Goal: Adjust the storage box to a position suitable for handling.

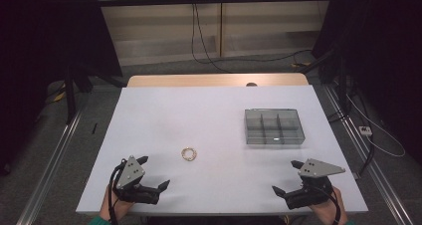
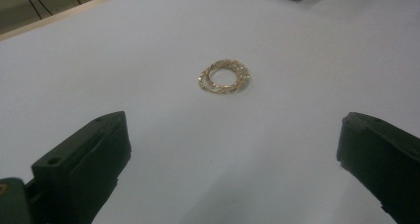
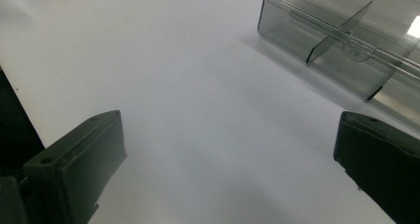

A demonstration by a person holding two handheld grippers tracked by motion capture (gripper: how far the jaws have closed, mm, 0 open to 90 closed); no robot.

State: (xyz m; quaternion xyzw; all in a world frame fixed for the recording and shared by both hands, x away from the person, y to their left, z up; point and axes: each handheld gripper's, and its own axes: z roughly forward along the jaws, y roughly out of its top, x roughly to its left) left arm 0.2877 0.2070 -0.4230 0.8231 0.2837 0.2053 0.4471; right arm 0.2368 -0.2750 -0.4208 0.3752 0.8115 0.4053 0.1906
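Note:
A small coil of gold chain (image 1: 188,154) lies flat on the white table (image 1: 209,115), a little left of centre; in the left gripper view the gold chain (image 2: 224,77) sits ahead of the jaws, between their lines. My left gripper (image 1: 153,172) rests near the front left edge, open and empty, some way short of the chain. At the front right my right gripper (image 1: 287,176) stands open with nothing in it. A clear grey box with several compartments (image 1: 273,127) sits at the right; the compartment box (image 3: 341,45) is ahead and right of the right jaws.
The table's front edge runs just under both hands. Beyond the far edge is a wooden strip (image 1: 214,80), then floor with cables (image 1: 209,56). Dark stands (image 1: 69,85) flank the table on both sides.

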